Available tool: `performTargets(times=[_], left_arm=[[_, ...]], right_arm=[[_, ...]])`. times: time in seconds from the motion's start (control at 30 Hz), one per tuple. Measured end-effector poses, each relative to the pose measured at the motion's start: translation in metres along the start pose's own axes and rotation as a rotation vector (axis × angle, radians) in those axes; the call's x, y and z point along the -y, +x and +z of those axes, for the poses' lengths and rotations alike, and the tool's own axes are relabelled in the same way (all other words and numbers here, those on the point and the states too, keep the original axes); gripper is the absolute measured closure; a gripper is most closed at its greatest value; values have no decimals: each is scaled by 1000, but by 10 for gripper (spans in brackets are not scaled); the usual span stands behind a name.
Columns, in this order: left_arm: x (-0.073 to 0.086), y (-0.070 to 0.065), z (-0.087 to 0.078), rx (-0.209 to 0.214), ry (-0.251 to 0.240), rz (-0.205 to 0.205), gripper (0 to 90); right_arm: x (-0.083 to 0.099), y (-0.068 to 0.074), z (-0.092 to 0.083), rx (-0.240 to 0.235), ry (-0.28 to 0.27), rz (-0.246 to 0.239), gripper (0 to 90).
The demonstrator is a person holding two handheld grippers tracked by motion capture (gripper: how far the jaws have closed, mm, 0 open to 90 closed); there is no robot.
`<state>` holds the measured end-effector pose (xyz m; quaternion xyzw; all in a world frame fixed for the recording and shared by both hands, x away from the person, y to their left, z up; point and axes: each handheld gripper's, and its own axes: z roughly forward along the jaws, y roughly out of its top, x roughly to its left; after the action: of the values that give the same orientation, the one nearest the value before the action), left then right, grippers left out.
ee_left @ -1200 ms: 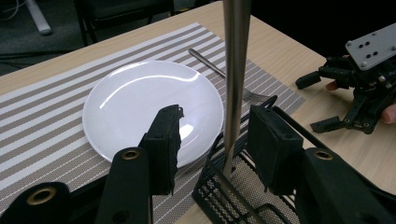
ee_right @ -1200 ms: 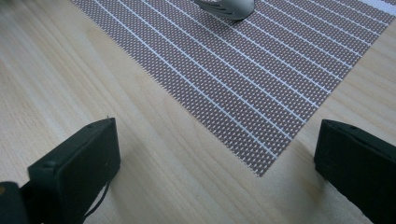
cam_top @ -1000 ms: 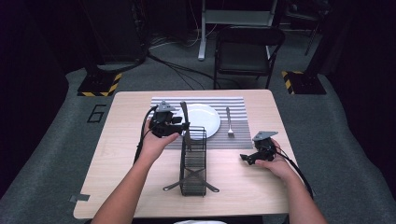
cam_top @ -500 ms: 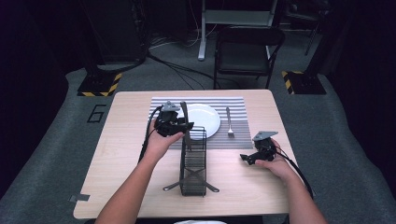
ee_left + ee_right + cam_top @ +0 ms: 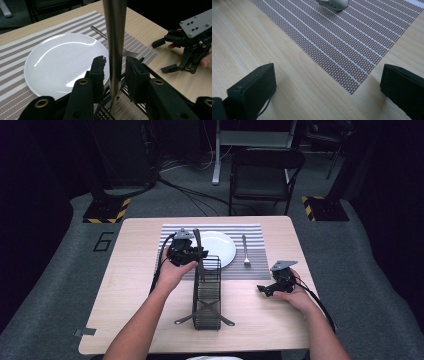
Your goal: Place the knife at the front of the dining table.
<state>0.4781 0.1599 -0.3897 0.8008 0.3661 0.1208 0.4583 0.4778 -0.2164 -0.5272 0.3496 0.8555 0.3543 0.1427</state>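
Left claw closed on an upright metal utensil handle over the wire caddy, beside the plate. Judged step: drawing the utensil out; next, lift clear toward the placemat. Right claw rests wide open, empty, right of the caddy.

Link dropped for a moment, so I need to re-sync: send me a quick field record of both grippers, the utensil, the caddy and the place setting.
left gripper: jaws either side of a metal utensil handle, a slight gap visible on each side
utensil: upright, lower end inside the black wire caddy; its type is hidden
right gripper: open, empty, low over bare table near the placemat corner
placemat: striped, at the far side of the table
plate: white, empty, on the placemat
fork: flat on the placemat, right of the plate
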Motion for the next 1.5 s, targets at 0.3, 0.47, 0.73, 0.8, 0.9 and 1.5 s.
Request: performTargets(times=[0.3,0.47,0.73,0.8,0.9,1.5], left_arm=[[0,1,-2,-10,-9,15,798],[3,1,-3,-2,-32,-13,809],[8,-9,-11,-10,-36,19,814],[7,-10,-12,-12,-33,26,815],[6,-12,-13,-9,-28,25,818],[-26,-24,-40,-32,-31,75,821]], right_arm=[[0,0,0,0,0,1,0],[0,0,0,0,0,0,0],[0,0,0,0,0,0,0],[0,0,0,0,0,1,0],[0,0,0,0,0,0,0],[0,0,0,0,0,0,0]])
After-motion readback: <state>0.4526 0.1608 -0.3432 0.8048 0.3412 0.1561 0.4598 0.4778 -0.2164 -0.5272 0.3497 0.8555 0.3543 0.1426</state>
